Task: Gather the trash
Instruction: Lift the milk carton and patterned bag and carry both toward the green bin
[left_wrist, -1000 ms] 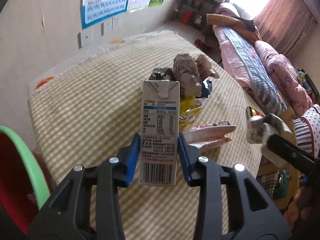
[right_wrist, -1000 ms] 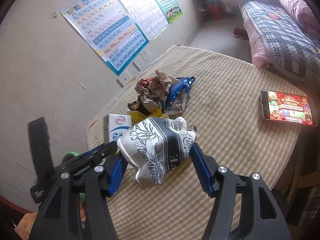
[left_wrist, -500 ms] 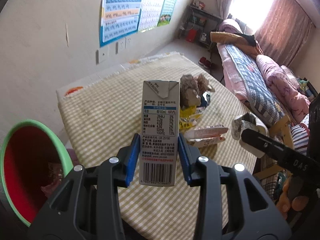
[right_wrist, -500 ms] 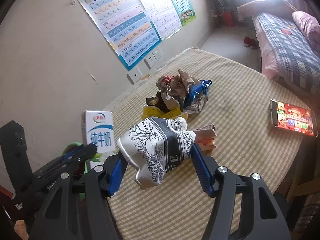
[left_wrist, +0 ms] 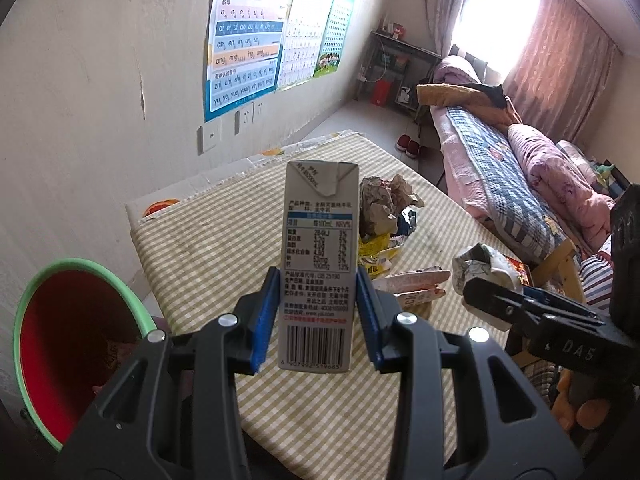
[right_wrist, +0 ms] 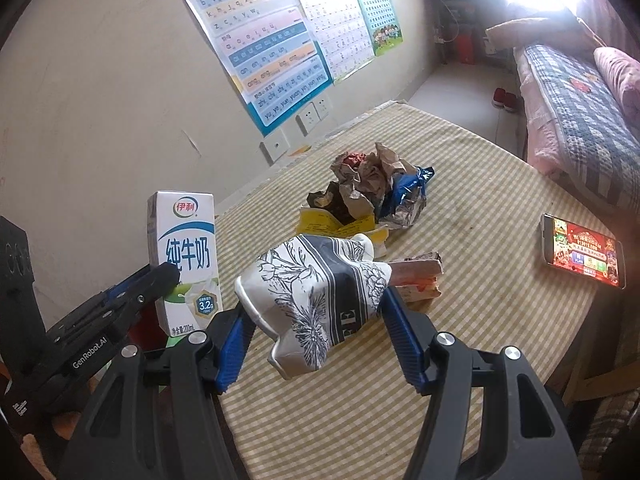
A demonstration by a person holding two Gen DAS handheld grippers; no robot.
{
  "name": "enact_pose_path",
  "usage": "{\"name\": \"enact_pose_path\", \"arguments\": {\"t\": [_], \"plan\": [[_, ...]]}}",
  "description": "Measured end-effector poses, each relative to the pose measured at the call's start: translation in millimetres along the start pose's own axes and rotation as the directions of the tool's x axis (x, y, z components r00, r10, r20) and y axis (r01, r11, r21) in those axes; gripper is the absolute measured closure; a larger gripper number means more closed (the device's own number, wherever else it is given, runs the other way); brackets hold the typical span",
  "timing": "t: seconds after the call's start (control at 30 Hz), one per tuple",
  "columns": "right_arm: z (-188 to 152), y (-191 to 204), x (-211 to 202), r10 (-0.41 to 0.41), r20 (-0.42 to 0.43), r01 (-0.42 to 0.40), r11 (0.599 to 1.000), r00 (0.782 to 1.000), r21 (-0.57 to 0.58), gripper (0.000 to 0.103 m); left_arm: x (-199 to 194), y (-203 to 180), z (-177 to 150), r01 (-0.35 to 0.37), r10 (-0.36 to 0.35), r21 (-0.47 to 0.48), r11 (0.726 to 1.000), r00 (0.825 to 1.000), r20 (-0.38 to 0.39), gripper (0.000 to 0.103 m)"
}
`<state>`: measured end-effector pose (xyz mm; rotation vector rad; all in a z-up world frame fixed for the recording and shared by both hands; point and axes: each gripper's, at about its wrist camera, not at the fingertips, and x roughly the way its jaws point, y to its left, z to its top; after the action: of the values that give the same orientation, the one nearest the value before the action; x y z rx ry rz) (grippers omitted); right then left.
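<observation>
the left gripper clamps a milk carton upright above the checked table, with the red bin down at its eight o'clock. the right gripper squeezes a crumpled patterned wrapper. more wrappers sit at twelve o'clock. the slick wrapper could slide out, i think, and swinging both grippers binward at once risks them knocking together or the carton catching the rim.

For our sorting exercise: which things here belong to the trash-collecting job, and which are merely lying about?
Job: milk carton in left gripper; crumpled bag in right gripper; wrapper pile; red bin.
Lying about: phone; wall posters; bed.
</observation>
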<state>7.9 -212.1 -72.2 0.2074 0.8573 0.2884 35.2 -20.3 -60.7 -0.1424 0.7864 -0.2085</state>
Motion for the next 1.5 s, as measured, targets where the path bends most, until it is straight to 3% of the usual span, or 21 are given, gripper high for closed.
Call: {"name": "enact_pose_path", "arguments": {"t": [1.5], "plan": [[-14, 53, 24, 0.017, -0.090, -0.029, 0.989, 0.996, -0.142, 0.042, -6, 46, -19, -0.040, 0.039, -0.087, 0.995, 0.999, -0.007, 0.067]]}}
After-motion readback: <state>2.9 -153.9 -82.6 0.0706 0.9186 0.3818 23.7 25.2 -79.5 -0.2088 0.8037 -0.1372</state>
